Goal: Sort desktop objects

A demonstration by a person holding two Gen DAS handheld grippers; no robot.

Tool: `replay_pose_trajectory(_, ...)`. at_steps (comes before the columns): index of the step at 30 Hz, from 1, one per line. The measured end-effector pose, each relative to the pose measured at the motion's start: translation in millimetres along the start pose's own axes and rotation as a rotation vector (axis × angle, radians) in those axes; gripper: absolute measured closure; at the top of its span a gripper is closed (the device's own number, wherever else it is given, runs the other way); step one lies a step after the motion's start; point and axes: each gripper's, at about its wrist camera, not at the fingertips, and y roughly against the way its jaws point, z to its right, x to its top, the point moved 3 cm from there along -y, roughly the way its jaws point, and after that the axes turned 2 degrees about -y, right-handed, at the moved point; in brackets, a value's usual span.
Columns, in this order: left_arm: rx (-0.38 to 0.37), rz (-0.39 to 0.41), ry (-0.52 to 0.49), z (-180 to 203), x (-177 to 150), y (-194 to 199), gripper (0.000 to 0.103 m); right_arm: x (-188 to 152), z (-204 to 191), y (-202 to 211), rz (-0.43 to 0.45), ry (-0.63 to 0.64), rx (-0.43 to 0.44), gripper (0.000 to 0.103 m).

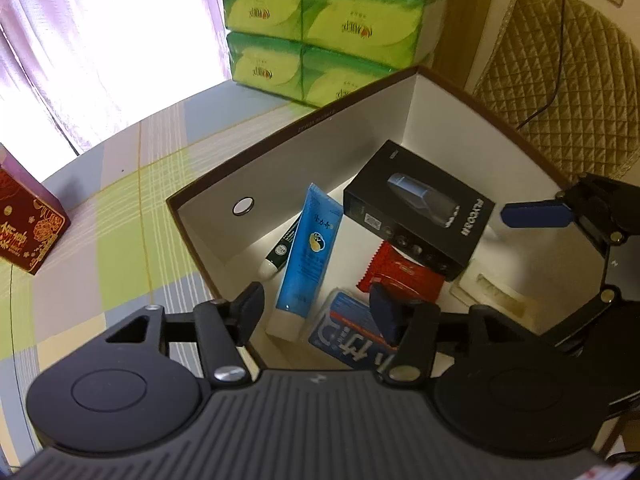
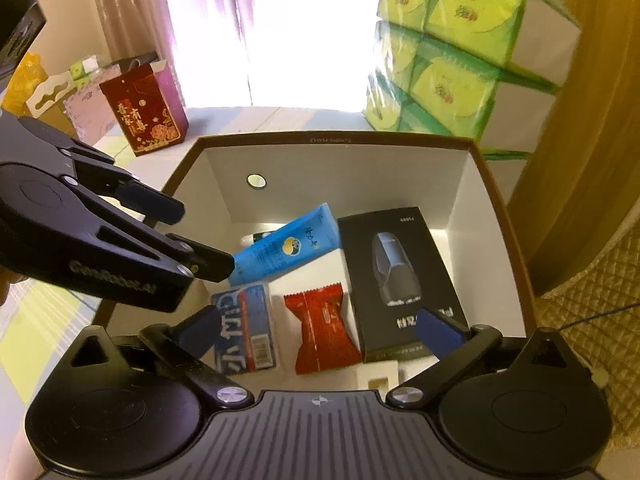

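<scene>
Both the left gripper (image 1: 318,312) and right gripper (image 2: 320,330) hang wide open, holding nothing, over the box (image 2: 496,216), probably since its 5 or so things look put away.

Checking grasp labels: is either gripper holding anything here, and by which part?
Nothing is held. The left gripper and right gripper are both open and empty above the box; the blue tube lies loose inside.

The right hand-held gripper (image 2: 320,332) hangs over the open storage box (image 2: 496,216) with fingers spread and nothing between them. Inside the box lie a blue tube (image 2: 288,246), a black shaver carton (image 2: 400,280), a red snack packet (image 2: 324,330) and a blue card pack (image 2: 250,330). The left hand-held gripper (image 2: 196,236), fingers parted, reaches over the box's left rim; its lower fingertip sits just beside the tube. Green tissue packs (image 2: 460,60) are stacked behind.
</scene>
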Motion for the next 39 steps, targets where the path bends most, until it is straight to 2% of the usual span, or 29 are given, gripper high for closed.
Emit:
replay_pose_trajectory(1,-0.003,0.007,0.010,-0.2,-1.5,5.0,0.043,-1.2,-0.3,3.8,-0.001,-0.009,0.000,0.002)
replay_pose_trajectory(5,-0.017,0.034,0.040,1.3,-7.6,25.8,0.039,-5.2,-1.6,21.5,0.017,-0.055,-0.011,0.002)
replay_pose_trajectory(9,-0.015,0.067,0.055,4.6,-13.7,48.0,0.029,-7.2,-1.0,38.2,0.040,-0.096,-0.027,0.002)
replay_pose_trajectory(19,0.008,0.125,0.104,10.3,-37.2,92.8,0.022,-18.7,-8.0,79.2,0.083,-0.120,-0.067,0.002)
replay_pose_trajectory(39,0.069,0.274,0.169,37.4,-107.5,180.4,0.012,-64.6,-39.7,160.7,0.165,-0.175,-0.059,0.002)
